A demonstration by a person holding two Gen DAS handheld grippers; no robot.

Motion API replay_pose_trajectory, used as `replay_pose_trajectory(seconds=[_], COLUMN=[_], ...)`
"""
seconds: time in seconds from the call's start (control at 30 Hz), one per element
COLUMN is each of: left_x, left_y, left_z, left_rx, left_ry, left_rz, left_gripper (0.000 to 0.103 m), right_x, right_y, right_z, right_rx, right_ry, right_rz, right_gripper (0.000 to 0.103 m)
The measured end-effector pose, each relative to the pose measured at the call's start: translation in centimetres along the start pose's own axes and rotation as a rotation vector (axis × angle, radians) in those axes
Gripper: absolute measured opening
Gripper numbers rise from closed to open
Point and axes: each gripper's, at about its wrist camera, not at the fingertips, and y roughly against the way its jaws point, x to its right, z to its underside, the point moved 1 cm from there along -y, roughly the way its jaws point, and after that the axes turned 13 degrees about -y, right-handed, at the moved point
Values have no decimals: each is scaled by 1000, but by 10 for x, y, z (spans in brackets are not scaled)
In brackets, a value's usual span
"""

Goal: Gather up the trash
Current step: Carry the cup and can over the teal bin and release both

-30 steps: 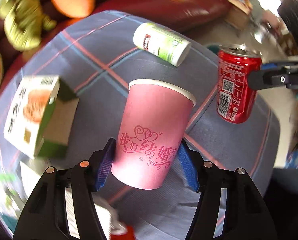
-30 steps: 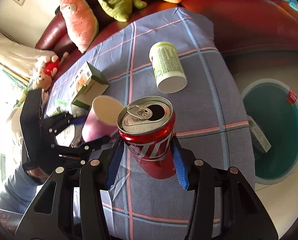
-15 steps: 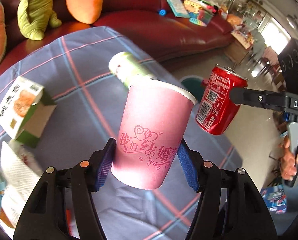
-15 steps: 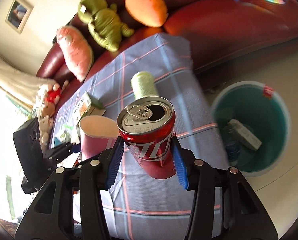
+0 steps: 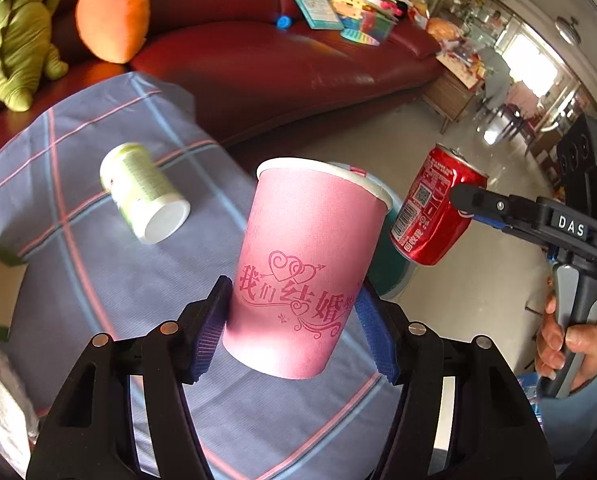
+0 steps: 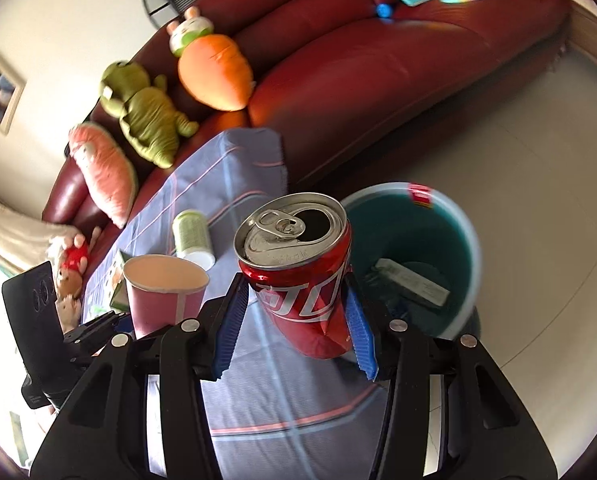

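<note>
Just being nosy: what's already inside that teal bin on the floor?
In the teal bin lies a pale rectangular carton, with something dark beside it, too blurred to name. The red can in the right tongs hides the bin's near side.

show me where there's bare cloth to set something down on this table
Bare checked grey-blue tablecloth lies between the lying white-and-green bottle and the pink paper cup in the left tool, and along the near edge. The far corner towards the red sofa is free too. It is crowded at the left edge, around the green-and-white carton.
</note>
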Motion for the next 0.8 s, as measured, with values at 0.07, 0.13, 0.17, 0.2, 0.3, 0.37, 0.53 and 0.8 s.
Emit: replay_pose_trajectory(seconds=[0.07,0.13,0.17,0.2,0.3,0.37,0.53,0.8], left_x=[9,16,19,22,31,36,50,59], left_y=[-9,-17,-22,-28,-46,-56,-80,-107], left_z=[-9,-15,-18,-21,-30,-36,-48,-42], left_rx=[-12,-23,-30,-38,-63,-77,-115,-188], left_ry=[-15,-25,-28,-29,-35,-43,-64,-88], left_rz=[1,-1,1,3,6,9,8,18], left_gripper=[64,64,64,64,64,64,66,69], right_x=[13,26,29,34,46,51,63,70], right_y=[1,1,0,0,-2,-2,-4,-11], right_z=[-3,-7,-7,-9,-13,-14,-20,-22], right_rx=[5,7,7,6,5,7,16,-2], right_ry=[-26,-48,-52,-59,-79,-84,-110,-123], right_rz=[1,4,6,8,12,15,21,29], right_gripper=[46,46,46,46,46,46,46,46])
